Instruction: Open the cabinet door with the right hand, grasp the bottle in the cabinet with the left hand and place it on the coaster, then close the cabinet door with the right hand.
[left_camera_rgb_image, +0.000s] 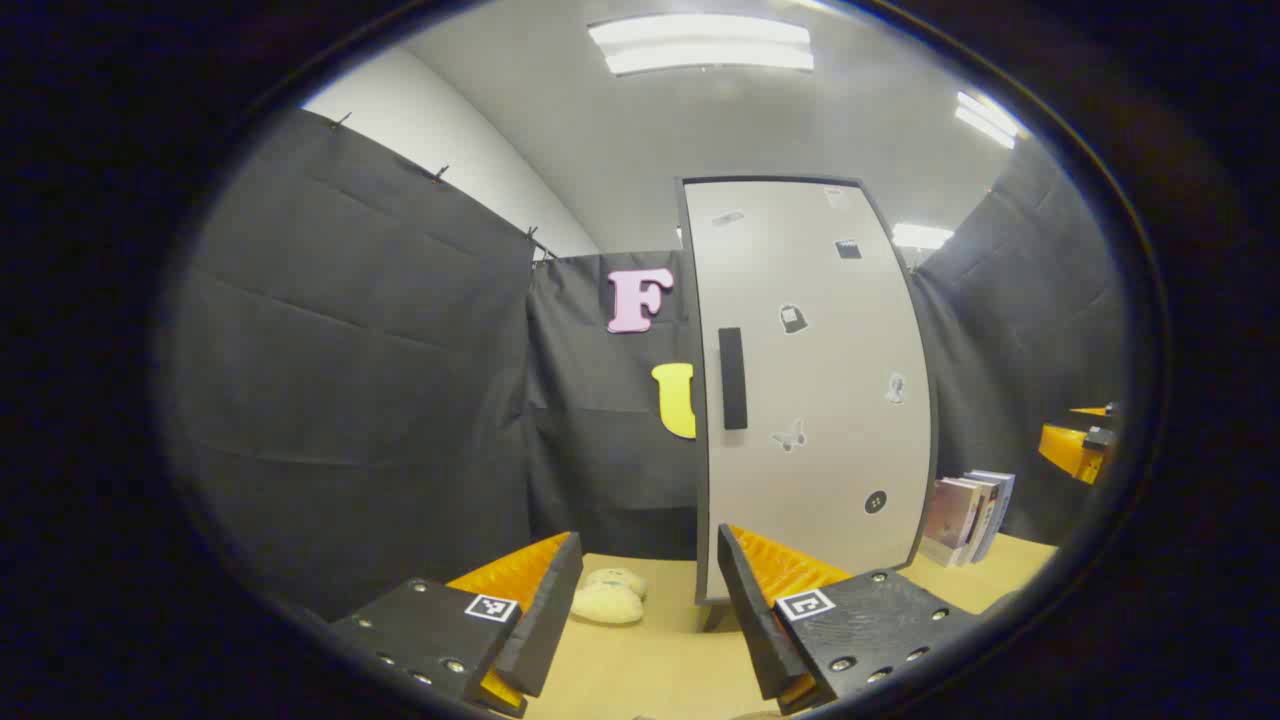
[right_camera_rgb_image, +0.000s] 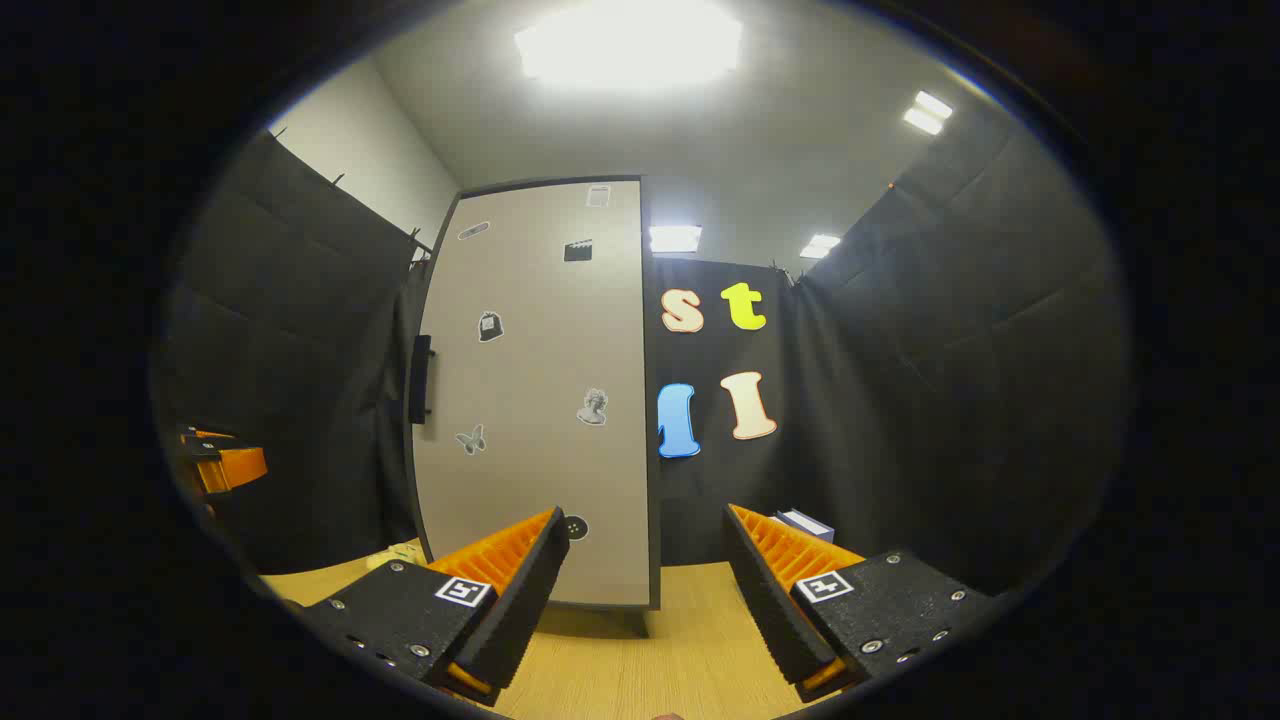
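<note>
A tall grey cabinet (left_camera_rgb_image: 810, 400) stands on the wooden table with its door shut, so its inside is hidden. A black vertical handle (left_camera_rgb_image: 733, 378) sits on the door's left edge. A pale cream coaster-like pad (left_camera_rgb_image: 610, 598) lies on the table left of the cabinet. My left gripper (left_camera_rgb_image: 648, 548) is open, short of the cabinet, with nothing between its fingers. In the right gripper view the same door (right_camera_rgb_image: 540, 400) and its handle (right_camera_rgb_image: 420, 378) lie ahead to the left. My right gripper (right_camera_rgb_image: 645, 522) is open and holds nothing, facing the door's right edge.
Several books (left_camera_rgb_image: 965, 515) stand on the table right of the cabinet. The right gripper's body (left_camera_rgb_image: 1078, 450) shows at the far right of the left gripper view, and the left gripper's body (right_camera_rgb_image: 222, 462) at the far left of the right gripper view. Black cloth walls surround the table (right_camera_rgb_image: 640, 650).
</note>
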